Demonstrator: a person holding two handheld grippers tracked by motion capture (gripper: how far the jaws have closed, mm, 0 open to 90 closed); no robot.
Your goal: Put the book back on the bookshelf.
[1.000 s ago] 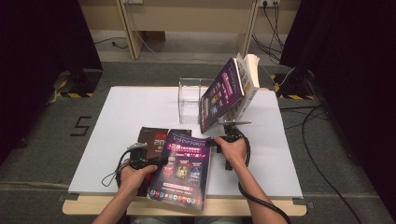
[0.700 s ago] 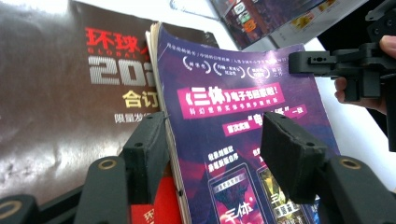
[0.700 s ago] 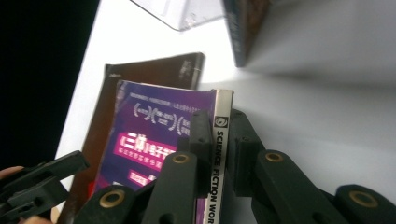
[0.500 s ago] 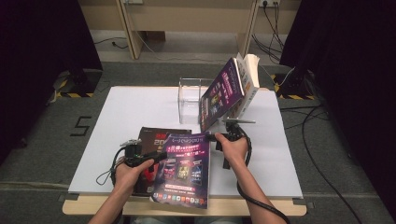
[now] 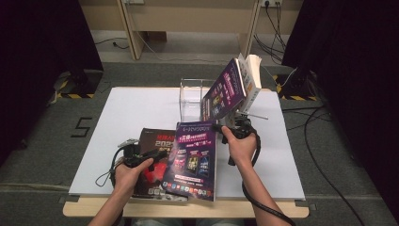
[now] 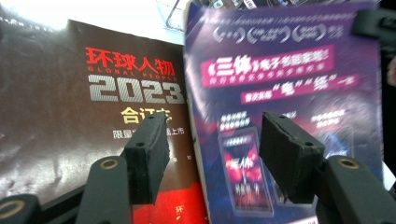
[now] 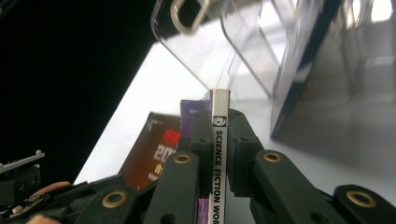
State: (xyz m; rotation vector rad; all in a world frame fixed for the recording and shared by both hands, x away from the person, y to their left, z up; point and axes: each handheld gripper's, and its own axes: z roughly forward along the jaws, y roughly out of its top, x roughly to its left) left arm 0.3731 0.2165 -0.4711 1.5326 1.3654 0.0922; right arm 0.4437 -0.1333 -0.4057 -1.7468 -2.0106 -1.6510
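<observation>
We see right gripper [image 7: 215,135] clenched on purple magazine [image 5: 194,157] spine; left gripper [image 6: 212,149] released over dark magazine [image 6: 84,107], probably not touching.

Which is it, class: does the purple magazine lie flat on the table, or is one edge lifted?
Lifted at one edge. The right gripper is shut on the spine of the purple magazine, raising that side, while its other edge rests over the dark 2023 magazine.
</observation>
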